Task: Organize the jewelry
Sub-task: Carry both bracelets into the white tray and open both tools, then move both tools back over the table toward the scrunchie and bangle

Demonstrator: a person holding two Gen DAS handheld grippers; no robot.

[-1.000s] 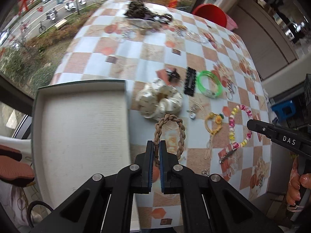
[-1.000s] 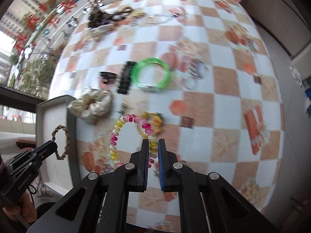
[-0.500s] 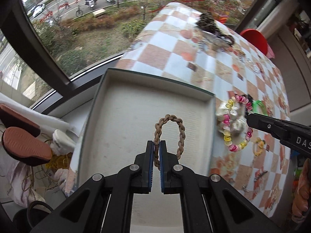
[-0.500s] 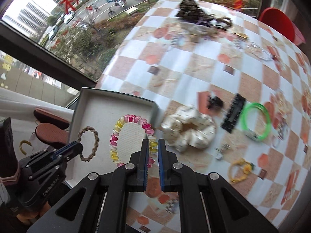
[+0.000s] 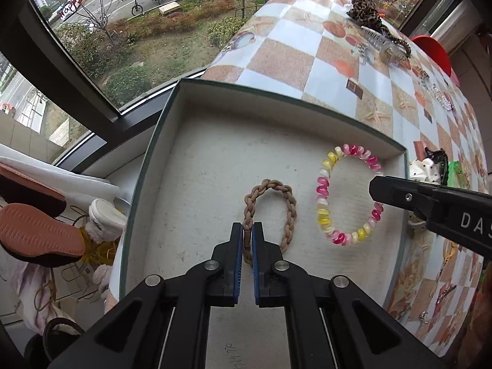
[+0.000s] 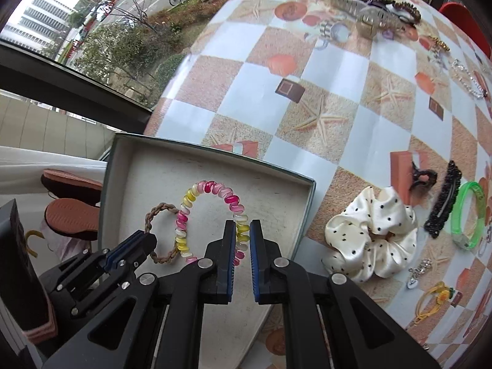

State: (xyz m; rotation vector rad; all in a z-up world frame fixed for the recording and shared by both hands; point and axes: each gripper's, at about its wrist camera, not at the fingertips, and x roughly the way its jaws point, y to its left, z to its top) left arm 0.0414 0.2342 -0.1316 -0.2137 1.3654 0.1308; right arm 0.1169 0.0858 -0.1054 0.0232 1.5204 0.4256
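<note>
Inside the shallow box (image 5: 147, 166) at the worktop's (image 5: 307, 40) window-side edge sit two loops: the braided brown band (image 5: 289, 203) and, beside it toward the box's right wall, the pink-and-yellow spiral bracelet (image 5: 323, 203). Both hang just above or on the pale lining; whether they touch it I cannot tell. The left tool (image 5: 247, 240) is clenched on the near end of the braided brown band, and the right tool (image 6: 243, 238) is clenched on the lower right part of the spiral bracelet.

Only the right wrist view shows what lies outside the box on the worktop: a cream polka-dot scrunchie (image 6: 369, 246) just past the box's right wall, a dark claw clip (image 6: 422, 178), a black beaded barrette (image 6: 442, 203), a green bangle (image 6: 467, 215) near the right edge, and a yellow hair tie (image 6: 433, 301) toward the near edge. The left wrist view hides most of these behind the right tool's black body, yet it alone shows the box's whole left wall overhanging the worktop edge, with shoes (image 5: 37, 233) on the floor below.
</note>
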